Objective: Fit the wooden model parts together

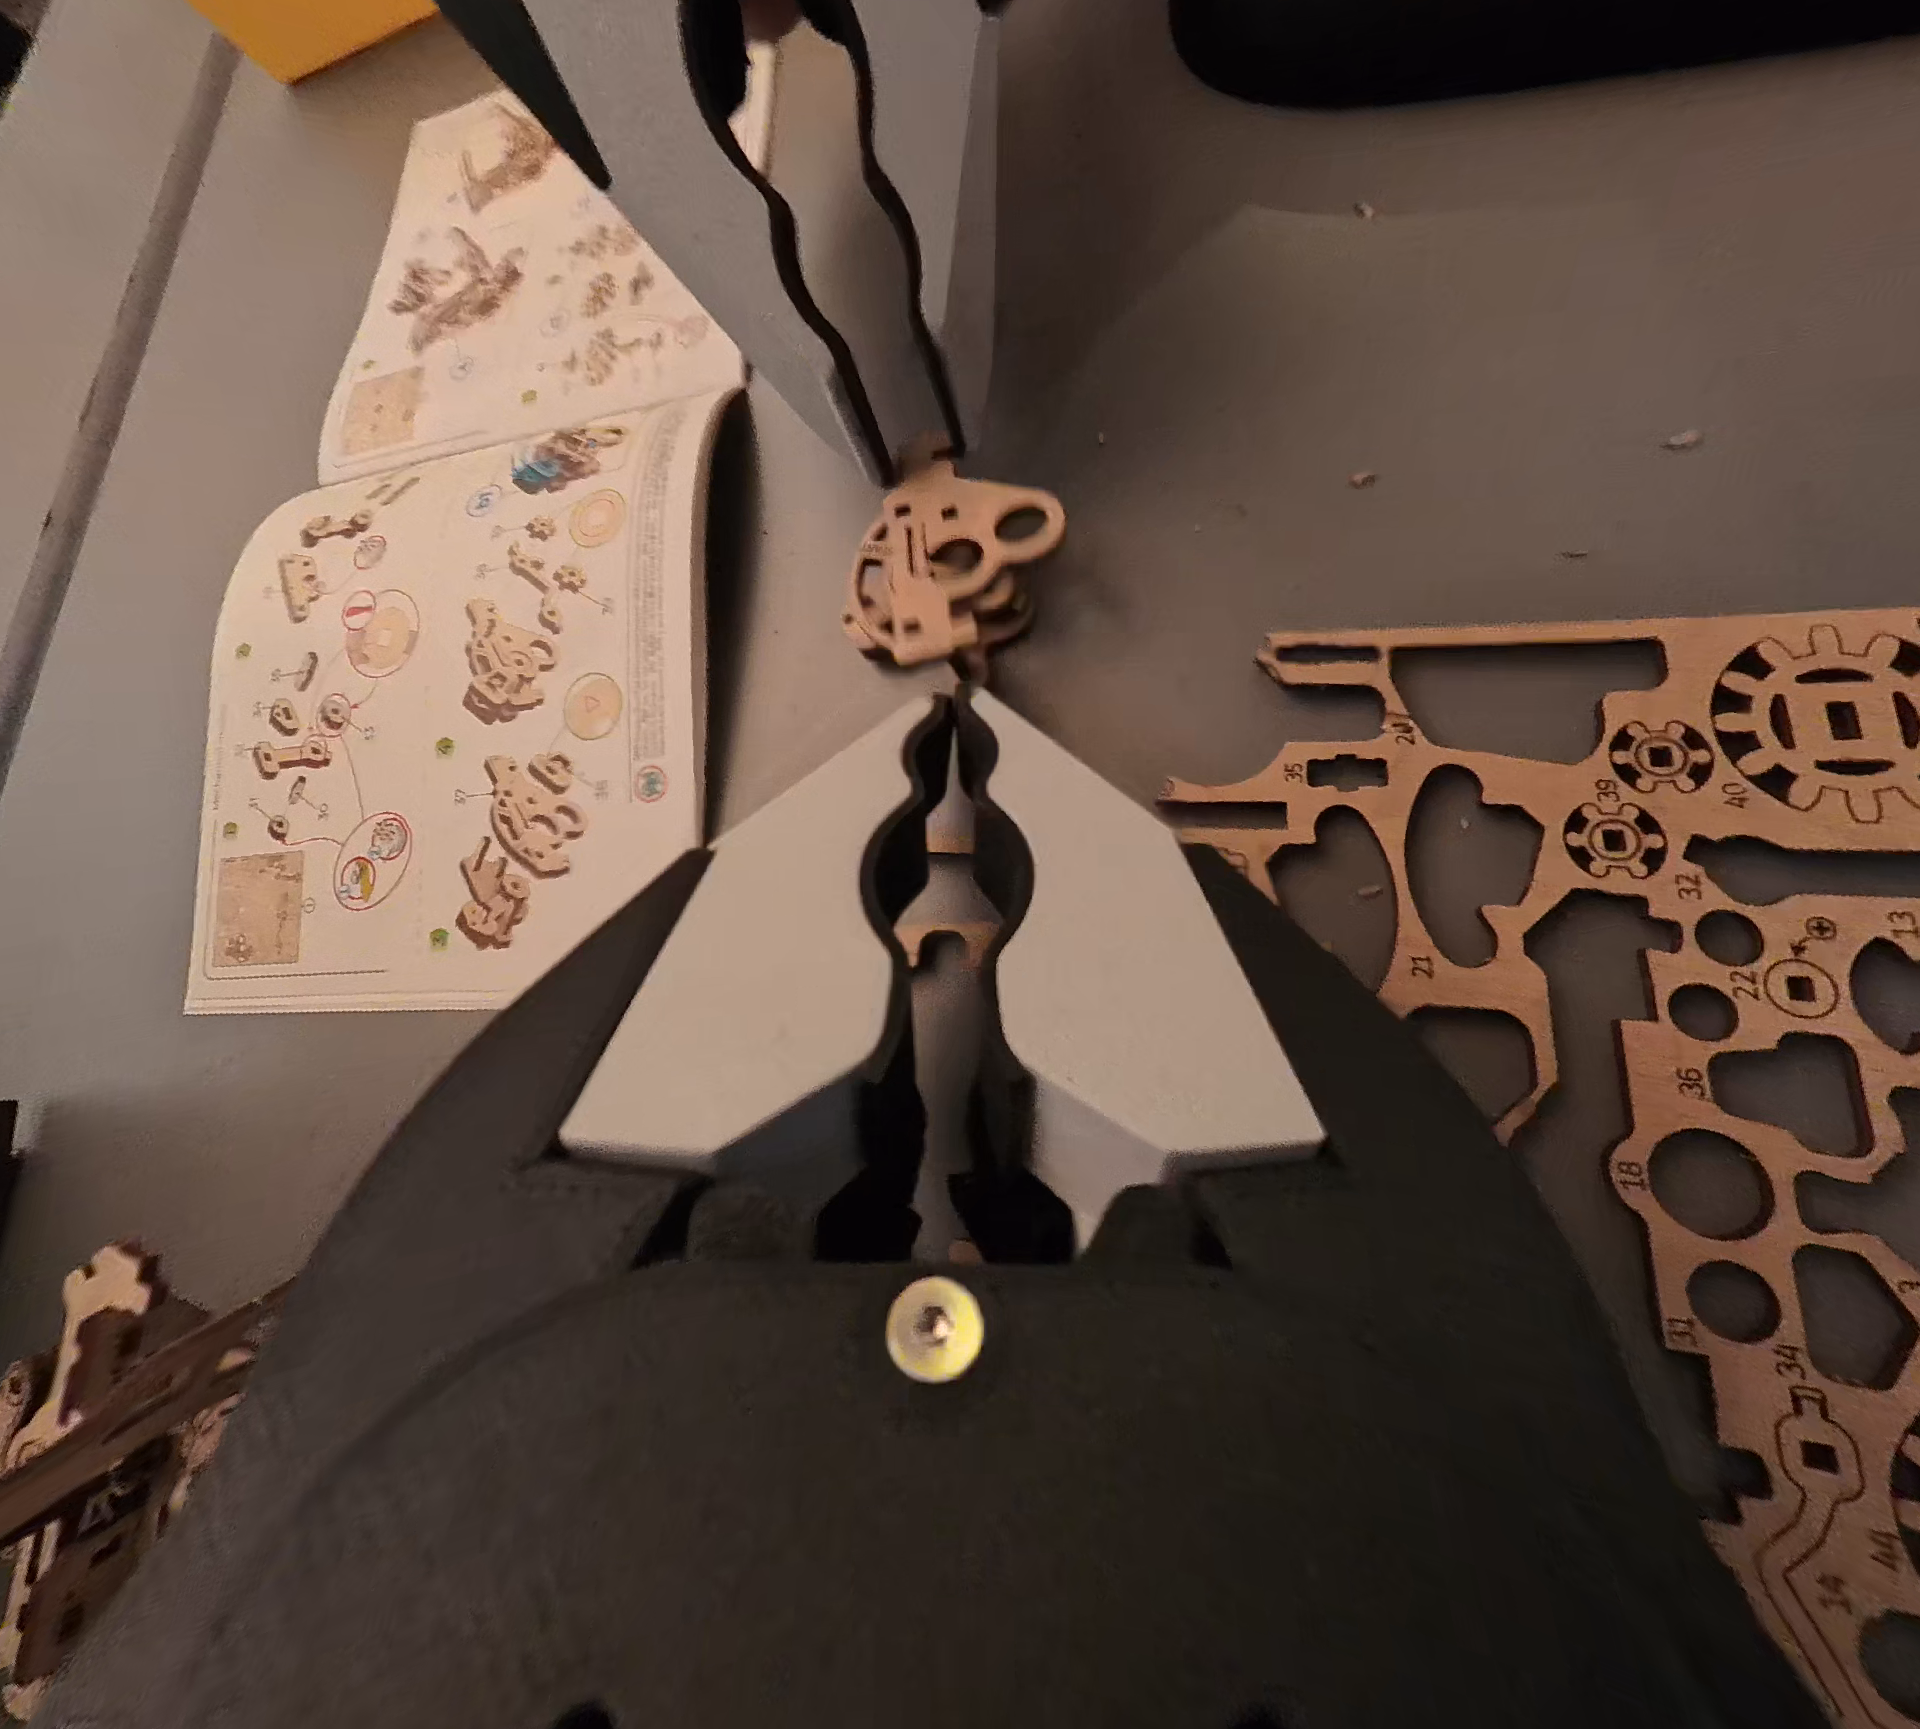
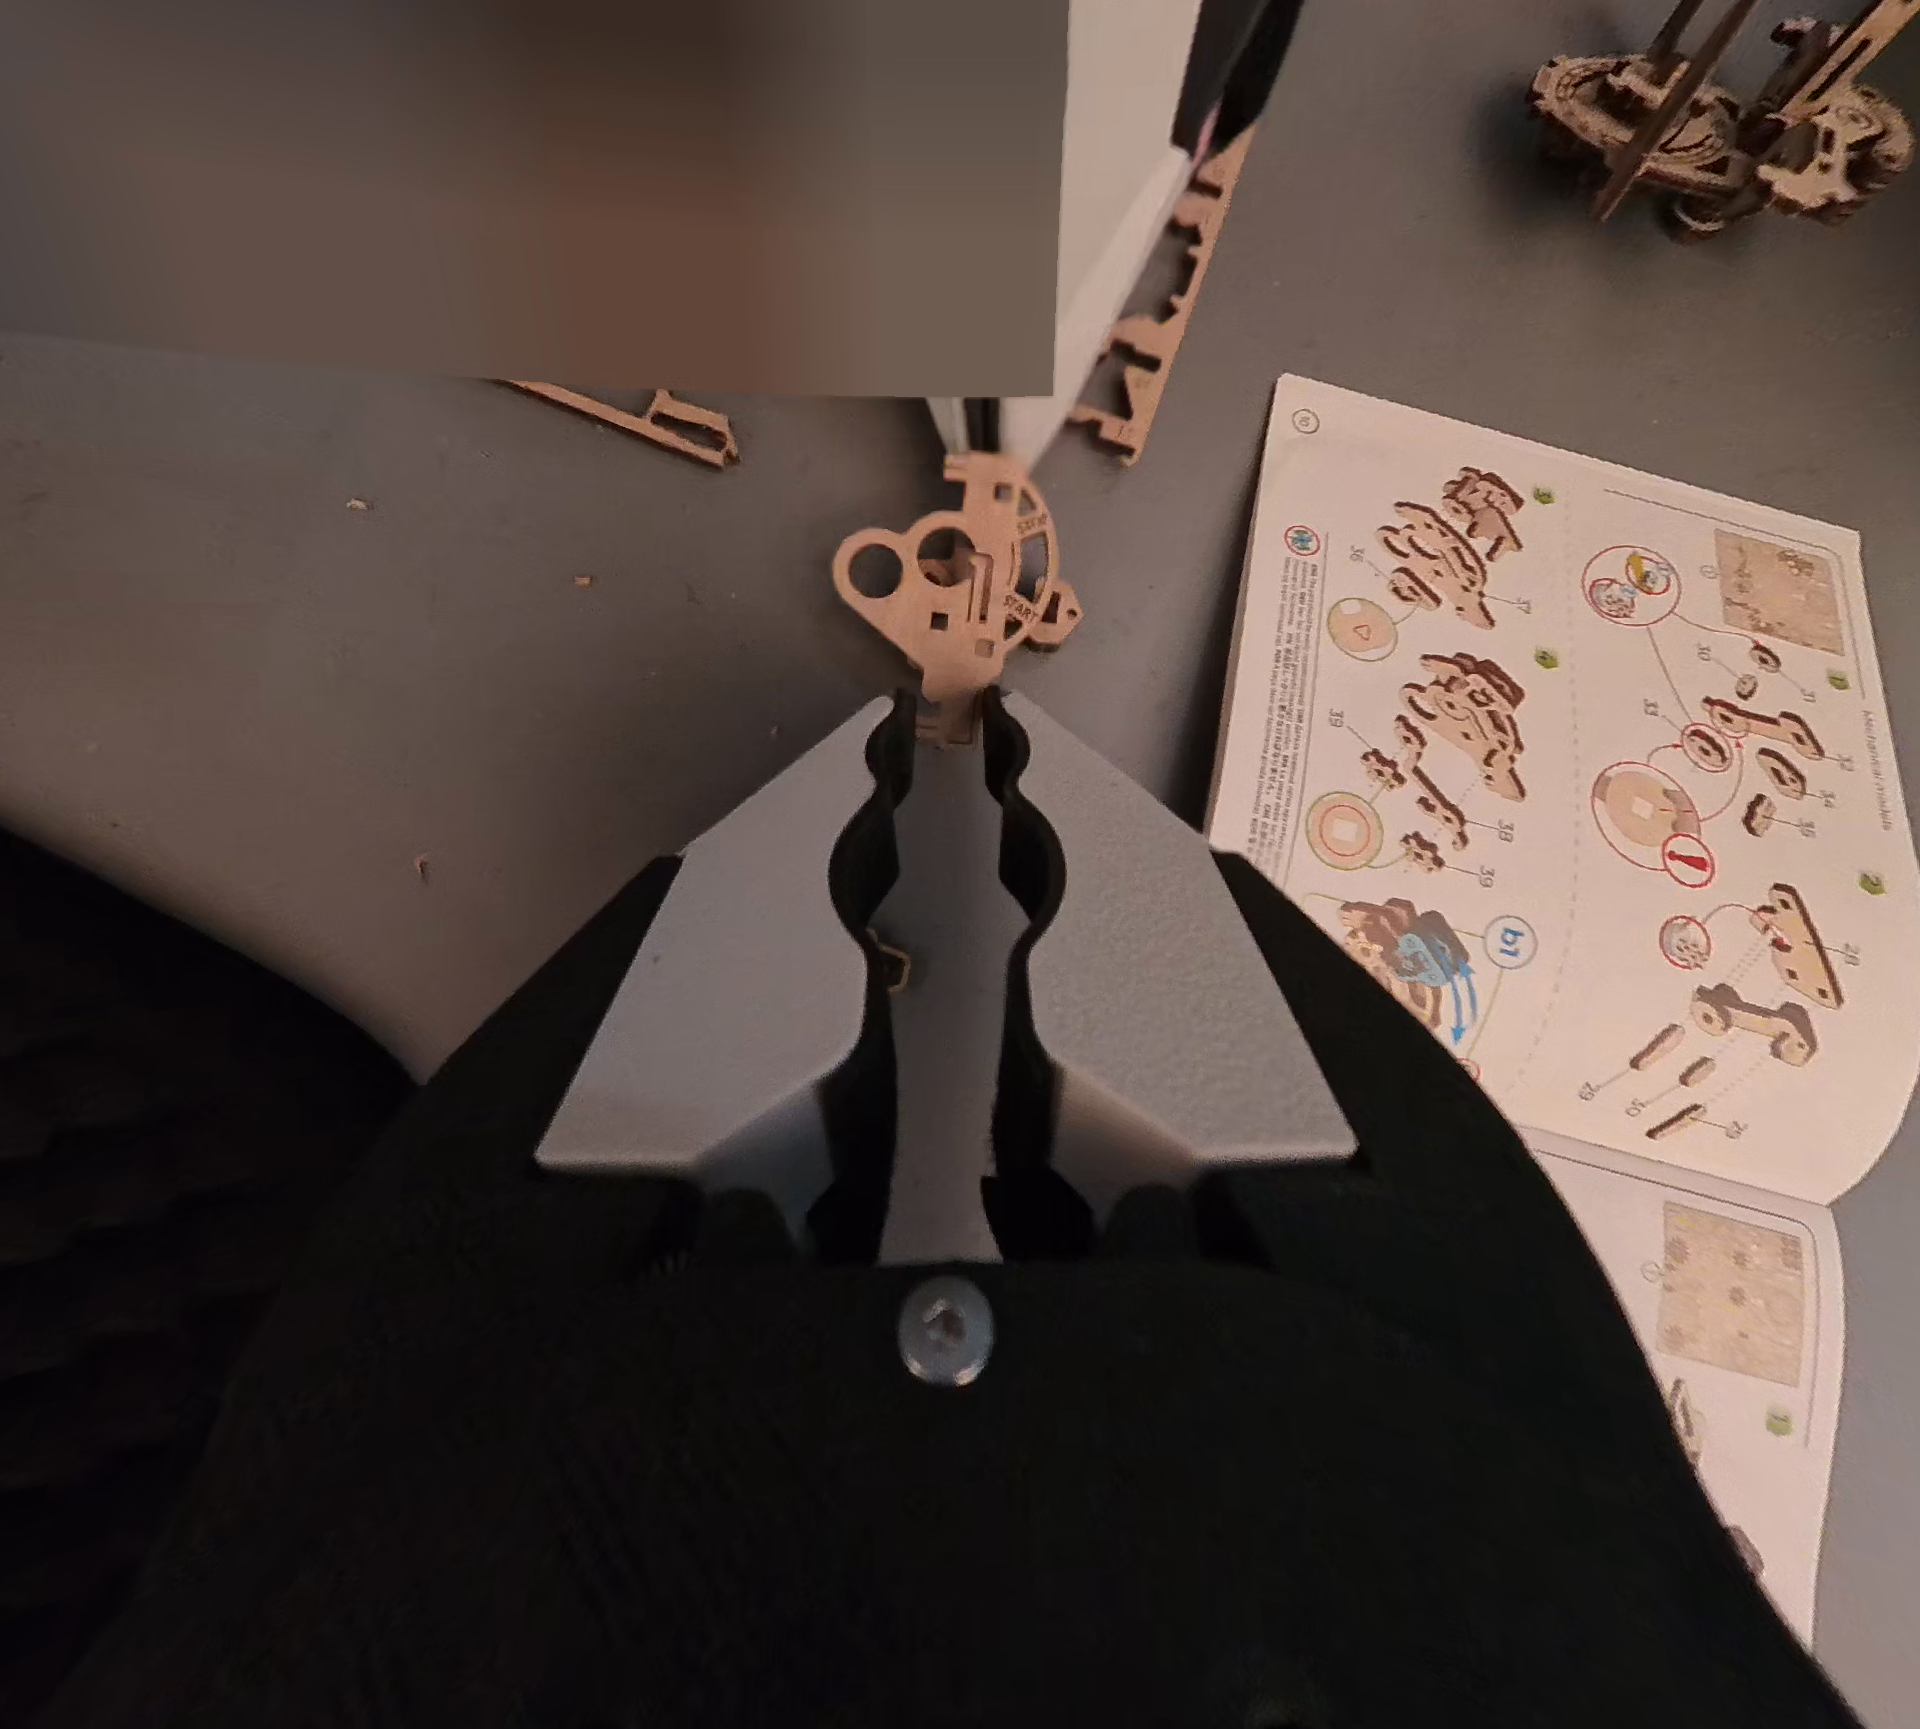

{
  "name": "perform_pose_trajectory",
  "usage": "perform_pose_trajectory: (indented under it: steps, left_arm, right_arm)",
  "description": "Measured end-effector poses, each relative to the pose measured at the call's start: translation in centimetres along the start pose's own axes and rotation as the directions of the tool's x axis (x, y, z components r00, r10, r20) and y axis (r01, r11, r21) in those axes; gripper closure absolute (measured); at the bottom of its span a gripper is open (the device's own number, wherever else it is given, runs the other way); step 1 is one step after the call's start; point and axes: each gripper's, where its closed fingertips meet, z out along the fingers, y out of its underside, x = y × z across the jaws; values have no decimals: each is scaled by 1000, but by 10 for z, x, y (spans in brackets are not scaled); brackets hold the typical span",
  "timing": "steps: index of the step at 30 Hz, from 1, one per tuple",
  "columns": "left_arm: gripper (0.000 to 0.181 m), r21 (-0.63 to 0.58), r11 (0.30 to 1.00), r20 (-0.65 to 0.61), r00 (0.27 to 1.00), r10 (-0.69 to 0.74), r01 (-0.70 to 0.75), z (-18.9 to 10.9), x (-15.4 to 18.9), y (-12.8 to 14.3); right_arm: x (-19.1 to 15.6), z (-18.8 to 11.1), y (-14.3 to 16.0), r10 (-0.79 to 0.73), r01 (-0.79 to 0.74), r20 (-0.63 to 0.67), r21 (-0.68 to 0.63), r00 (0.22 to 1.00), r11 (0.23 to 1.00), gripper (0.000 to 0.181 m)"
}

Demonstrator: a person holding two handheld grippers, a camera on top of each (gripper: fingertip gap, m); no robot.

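The left gripper (image 1: pixel 954 700) is closed on the near edge of a small pale laser-cut wooden model assembly (image 1: pixel 951 573) held above the grey surface (image 1: pixel 1299 391). The right gripper (image 2: pixel 948 711) pinches its opposite tab. Beside lie an open instruction booklet (image 1: pixel 457 723) and a cut-out plywood parts sheet (image 1: pixel 1621 931).

Both grippers (image 1: pixel 958 697) (image 2: pixel 948 708) tip to tip, jaws pinched nearly closed
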Motion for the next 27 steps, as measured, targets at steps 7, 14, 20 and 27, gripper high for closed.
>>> perform_pose_trajectory:
  steps: [7,14,20,27]
  left_arm:
    - [177,-28,998,54,997,57,-56,2,-4,4]
    - [174,4,1000,55,998,12,-12,-1,-7,0]
    - [165,110,990,39,995,-93,88,-10,-13,-16]
    - [157,190,970,45,985,-166,154,-19,-19,-33]
  right_arm:
    - [-2,4,3,-12,12,6,-22,1000,1000,170]
    - [-2,1,0,-7,7,5,-3,1000,1000,170]
    - [-1,-1,-3,-6,6,0,9,1000,1000,170]
    - [8,-4,-6,2,-2,-64,-6,998,1000,171]
